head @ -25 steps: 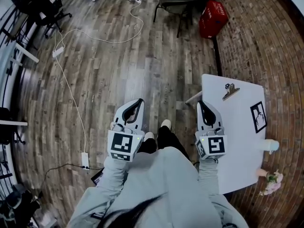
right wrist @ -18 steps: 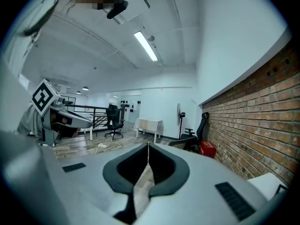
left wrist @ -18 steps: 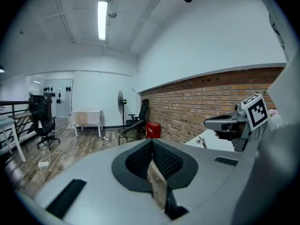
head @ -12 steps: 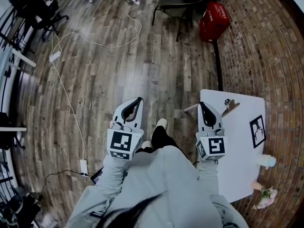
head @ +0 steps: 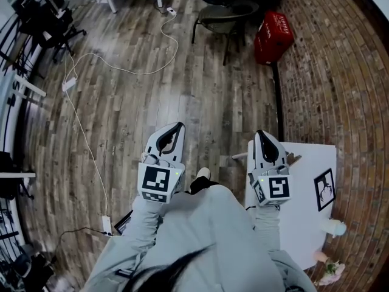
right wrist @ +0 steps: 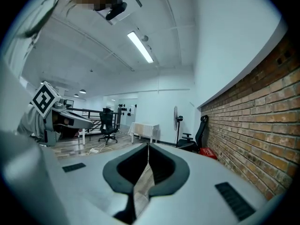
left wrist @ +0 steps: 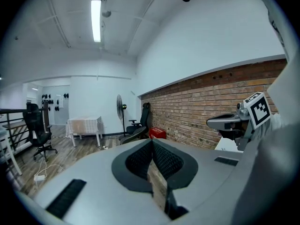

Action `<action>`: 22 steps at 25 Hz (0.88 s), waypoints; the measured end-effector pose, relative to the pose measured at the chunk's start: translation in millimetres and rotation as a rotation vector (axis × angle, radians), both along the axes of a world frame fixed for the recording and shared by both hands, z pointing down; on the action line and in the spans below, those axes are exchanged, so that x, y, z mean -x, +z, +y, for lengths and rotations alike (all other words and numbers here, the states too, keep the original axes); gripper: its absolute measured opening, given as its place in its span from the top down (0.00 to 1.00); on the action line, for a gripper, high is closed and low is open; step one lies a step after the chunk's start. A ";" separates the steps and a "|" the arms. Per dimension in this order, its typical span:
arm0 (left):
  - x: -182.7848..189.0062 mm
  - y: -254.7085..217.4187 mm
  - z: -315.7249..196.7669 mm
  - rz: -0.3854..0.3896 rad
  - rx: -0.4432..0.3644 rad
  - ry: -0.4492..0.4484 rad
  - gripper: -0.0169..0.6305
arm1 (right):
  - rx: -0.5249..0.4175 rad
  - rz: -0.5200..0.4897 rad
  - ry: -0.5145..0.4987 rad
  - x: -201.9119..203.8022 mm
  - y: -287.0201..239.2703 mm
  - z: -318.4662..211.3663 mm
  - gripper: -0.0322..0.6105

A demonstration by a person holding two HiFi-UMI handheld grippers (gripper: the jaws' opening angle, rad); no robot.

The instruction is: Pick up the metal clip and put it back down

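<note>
Holding a left hand-held gripper (head: pixel 174 131) and right hand-held gripper (head: pixel 262 136), both closed and empty, near a white worktop (head: pixel 304 193).

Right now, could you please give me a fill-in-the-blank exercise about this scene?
1. The left gripper and the right gripper both have ___ jaws, holding nothing.
2. The metal clip lies on the ___ table, partly hidden by the right gripper.
3. The red crate stands by the ___ wall.
Missing: shut, white, brick.
</note>
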State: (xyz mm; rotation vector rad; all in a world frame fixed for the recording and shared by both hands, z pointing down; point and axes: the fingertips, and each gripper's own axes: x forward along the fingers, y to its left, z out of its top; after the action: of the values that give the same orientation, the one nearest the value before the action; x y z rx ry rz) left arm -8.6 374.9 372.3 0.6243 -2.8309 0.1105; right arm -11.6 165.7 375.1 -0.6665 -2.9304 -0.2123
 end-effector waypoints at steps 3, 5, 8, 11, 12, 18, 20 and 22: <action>16.8 -1.4 -10.9 0.000 0.006 0.015 0.93 | 0.003 0.006 0.015 12.3 -0.4 -9.6 0.91; 26.2 -2.4 -20.8 -0.001 0.009 0.032 0.93 | 0.009 0.006 0.025 17.0 -0.6 -17.4 0.91; 40.4 -2.1 -42.7 0.003 0.016 0.078 0.93 | 0.034 0.000 0.056 21.9 1.0 -35.9 0.91; 58.0 -0.9 -71.1 0.013 0.023 0.145 0.93 | 0.049 0.008 0.113 25.5 3.0 -58.6 0.91; 64.6 -0.4 -82.8 0.015 0.026 0.175 0.93 | 0.052 0.011 0.140 26.1 3.8 -67.8 0.91; 110.3 6.5 -170.0 0.027 0.026 0.423 0.93 | 0.072 0.028 0.374 27.5 12.1 -136.8 0.91; 126.4 7.0 -203.7 0.029 0.025 0.513 0.93 | 0.074 0.030 0.460 28.8 11.8 -161.7 0.91; 140.8 6.7 -242.1 0.028 0.022 0.624 0.93 | 0.074 0.035 0.568 25.1 10.6 -188.3 0.91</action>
State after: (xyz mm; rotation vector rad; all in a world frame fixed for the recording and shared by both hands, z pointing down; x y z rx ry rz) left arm -149.4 132.8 378.9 1.4617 -2.4983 0.2355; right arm -36.7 -22.6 385.7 0.1677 -2.9562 -0.0307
